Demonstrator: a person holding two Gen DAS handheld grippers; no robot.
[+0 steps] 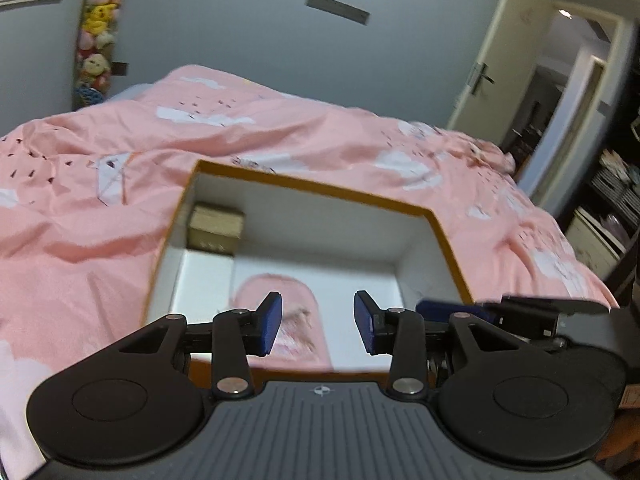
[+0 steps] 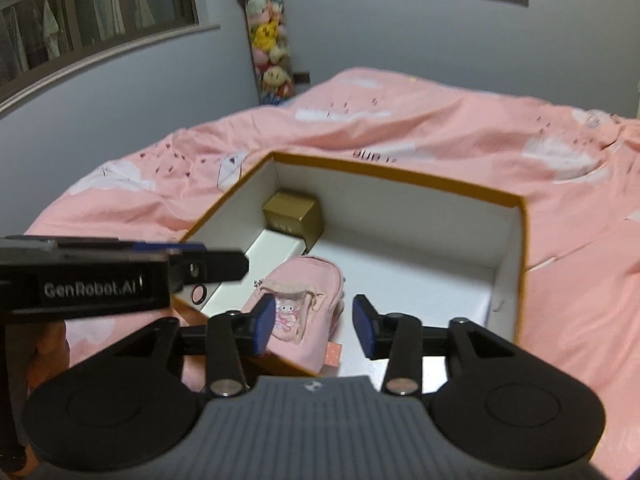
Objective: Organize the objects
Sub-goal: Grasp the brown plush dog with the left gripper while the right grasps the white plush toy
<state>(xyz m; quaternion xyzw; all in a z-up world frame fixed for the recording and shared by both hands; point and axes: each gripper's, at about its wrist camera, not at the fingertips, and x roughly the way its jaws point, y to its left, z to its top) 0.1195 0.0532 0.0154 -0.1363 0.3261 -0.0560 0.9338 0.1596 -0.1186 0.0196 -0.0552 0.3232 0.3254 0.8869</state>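
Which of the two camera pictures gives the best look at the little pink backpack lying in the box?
The right wrist view. There the pink backpack lies in the open box with its cartoon front pocket and side visible. In the left wrist view the backpack appears only as a blurred pink rounded shape, partly hidden behind the gripper's fingers.

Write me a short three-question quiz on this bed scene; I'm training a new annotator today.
1. True or false: the pink backpack lies inside the orange-rimmed box.
2. What stands in the box's far corner? A) gold carton B) mug C) shoe
3. Is anything between the fingers of the left gripper or the right gripper?

Key: 1 true. 2 A. 3 no, both are open and hold nothing.
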